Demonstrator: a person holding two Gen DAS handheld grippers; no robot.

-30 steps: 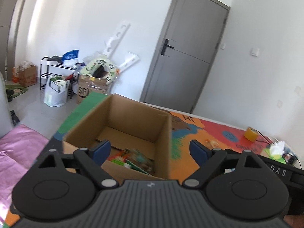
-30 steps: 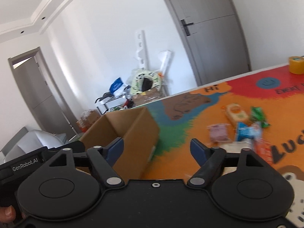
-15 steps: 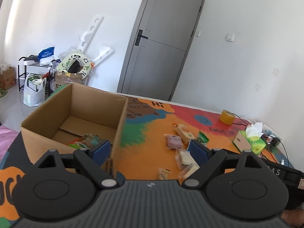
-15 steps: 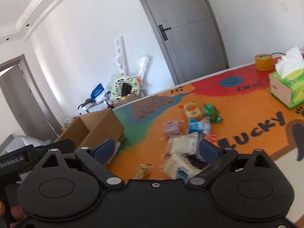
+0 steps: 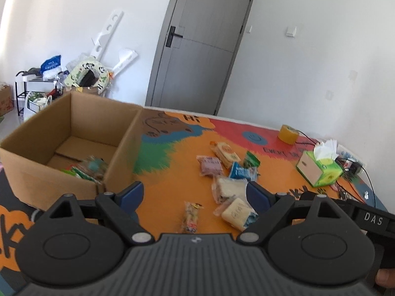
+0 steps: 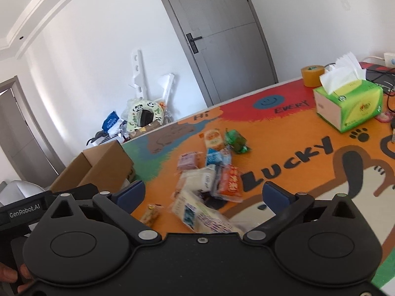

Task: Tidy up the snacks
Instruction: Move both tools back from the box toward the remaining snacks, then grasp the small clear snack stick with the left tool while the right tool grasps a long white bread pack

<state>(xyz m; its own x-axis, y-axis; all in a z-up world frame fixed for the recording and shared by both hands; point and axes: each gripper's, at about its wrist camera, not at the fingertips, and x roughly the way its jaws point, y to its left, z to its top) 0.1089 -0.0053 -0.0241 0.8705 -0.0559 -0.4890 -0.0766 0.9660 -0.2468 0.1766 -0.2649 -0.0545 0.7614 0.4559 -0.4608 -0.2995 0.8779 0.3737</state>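
Bright daylight, fisheye warp, slight blur

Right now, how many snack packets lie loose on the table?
8: far row, orange packet, green packet, pink packet, blue packet; middle, sandwich packet, red packet; nearest, large white packet, thin stick packet. More may hide underneath.

Left gripper (image 5: 193, 192) hangs over the bright orange mat (image 5: 172, 187), jaws wide apart and nothing between them. To its left sits the open cardboard box (image 5: 74, 133), a few blurred packets (image 5: 86, 170) in its near corner. Ahead, loose snacks (image 5: 227, 172) lie scattered on the mat: a pale wrapped sandwich (image 5: 229, 187), a pink pack (image 5: 209, 166), a blue one (image 5: 240, 172). Far right, a green tissue box (image 5: 321, 170) and a tape roll (image 5: 287, 134).
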